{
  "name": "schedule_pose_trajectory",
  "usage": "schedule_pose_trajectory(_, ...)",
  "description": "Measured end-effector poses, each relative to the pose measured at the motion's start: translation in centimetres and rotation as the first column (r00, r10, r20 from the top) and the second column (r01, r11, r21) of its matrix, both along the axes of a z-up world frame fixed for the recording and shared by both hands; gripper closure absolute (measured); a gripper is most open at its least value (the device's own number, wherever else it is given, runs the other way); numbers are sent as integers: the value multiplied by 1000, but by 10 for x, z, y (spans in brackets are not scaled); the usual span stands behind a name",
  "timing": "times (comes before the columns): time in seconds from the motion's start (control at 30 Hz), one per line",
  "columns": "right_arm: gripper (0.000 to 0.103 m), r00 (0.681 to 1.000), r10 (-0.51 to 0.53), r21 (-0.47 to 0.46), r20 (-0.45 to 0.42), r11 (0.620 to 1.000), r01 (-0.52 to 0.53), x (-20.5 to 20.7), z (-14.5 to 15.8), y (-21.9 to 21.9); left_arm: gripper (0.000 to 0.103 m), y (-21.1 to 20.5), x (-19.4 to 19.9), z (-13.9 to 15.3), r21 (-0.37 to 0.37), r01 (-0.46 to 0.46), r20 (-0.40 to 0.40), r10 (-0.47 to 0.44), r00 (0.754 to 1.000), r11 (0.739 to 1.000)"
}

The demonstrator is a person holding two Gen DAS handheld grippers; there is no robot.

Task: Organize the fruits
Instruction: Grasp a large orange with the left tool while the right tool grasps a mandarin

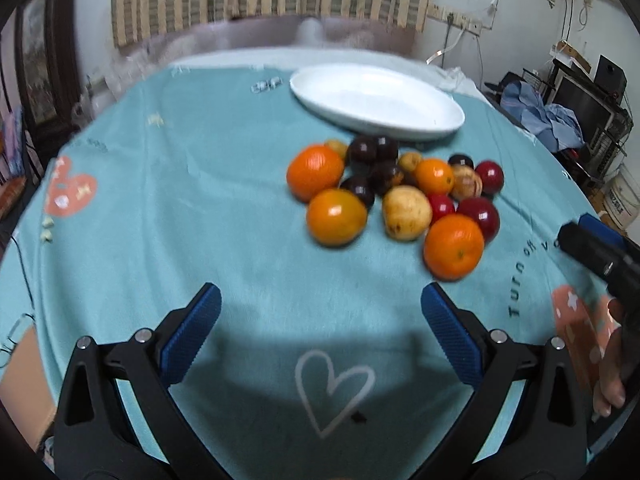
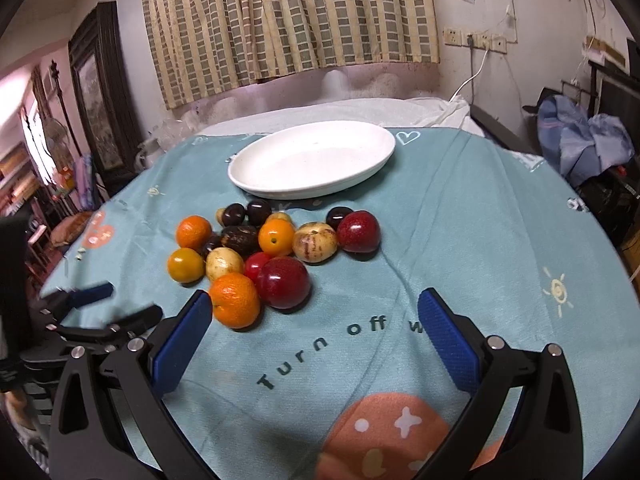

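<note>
1. The left gripper [image 1: 320, 292] hovers over the teal tablecloth [image 1: 180, 208] with its jaws wide apart and nothing between them.
2. The right gripper [image 2: 314, 298] is also spread wide and holds nothing; its left finger [image 2: 184, 344] sits just beside the nearest orange [image 2: 235, 299].
3. The fruits lie in one tight pile on the cloth, ahead of both grippers: oranges, a yellow-orange fruit [image 2: 186, 265], a pale potato-like fruit [image 2: 224, 263], red plums such as the big one [image 2: 283, 282] touching the nearest orange, and dark round fruits [image 2: 234, 214] at the back.
4. A white oval plate [image 2: 372, 160] stands just beyond the pile, close to the dark fruits, with nothing on it.
5. In the left wrist view the same pile [image 1: 394, 200] sits ahead and to the right, and the plate [image 1: 304, 92] lies behind it.
6. A striped curtain [image 2: 288, 20] hangs on the wall behind the table.
</note>
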State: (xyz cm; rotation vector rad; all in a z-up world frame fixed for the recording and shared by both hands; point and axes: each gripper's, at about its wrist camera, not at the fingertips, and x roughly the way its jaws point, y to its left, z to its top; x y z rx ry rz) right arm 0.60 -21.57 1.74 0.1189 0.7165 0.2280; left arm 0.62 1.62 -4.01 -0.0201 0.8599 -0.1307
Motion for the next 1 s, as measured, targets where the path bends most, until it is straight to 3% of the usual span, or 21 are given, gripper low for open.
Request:
schedule_pose_trajectory(0.27, 1, 999, -1, 92, -32, 996, 4, 1, 1, -13, 2, 4, 11, -6, -6, 23, -73, -24, 997, 1000)
schedule_pose_trajectory(0.4, 1, 998, 15, 177, -55, 984, -5, 3, 1, -22, 2, -8, 34, -2, 123, 34, -87, -24, 996, 992)
schedule_pose_trajectory(0.53, 1, 997, 43, 205, -64, 978, -29, 4, 2, -24, 2, -21, 55, 0, 174, 66, -92, -51, 994, 982)
schedule_pose_trajectory(0.77, 1, 996, 59, 198, -67, 979, -45, 3, 2, -20, 3, -20, 71, -9, 130, 77, -92, -65, 994, 989)
schedule_pose_trajectory(0.83, 1, 995, 68, 202, -72, 978, -52, 4, 1, -20, 13, -20, 74, -7, 133, 85, -72, -76, 995, 987)
schedule_pose_trajectory(0.9, 1, 994, 82, 198, -77, 978, -65, 4, -2, -16, 40, -21, 76, -7, 127, 99, -62, -91, 994, 987)
schedule_pose_trajectory(0.97, 1, 994, 85, 163, -76, 984, -72, 5, -4, -12, 55, -20, 80, -10, 83, 119, -77, -113, 991, 989)
schedule_pose_trajectory(1.0, 1, 994, 84, 144, -74, 987, -72, 5, -5, -10, 55, -20, 82, -9, 73, 118, -74, -113, 991, 990)
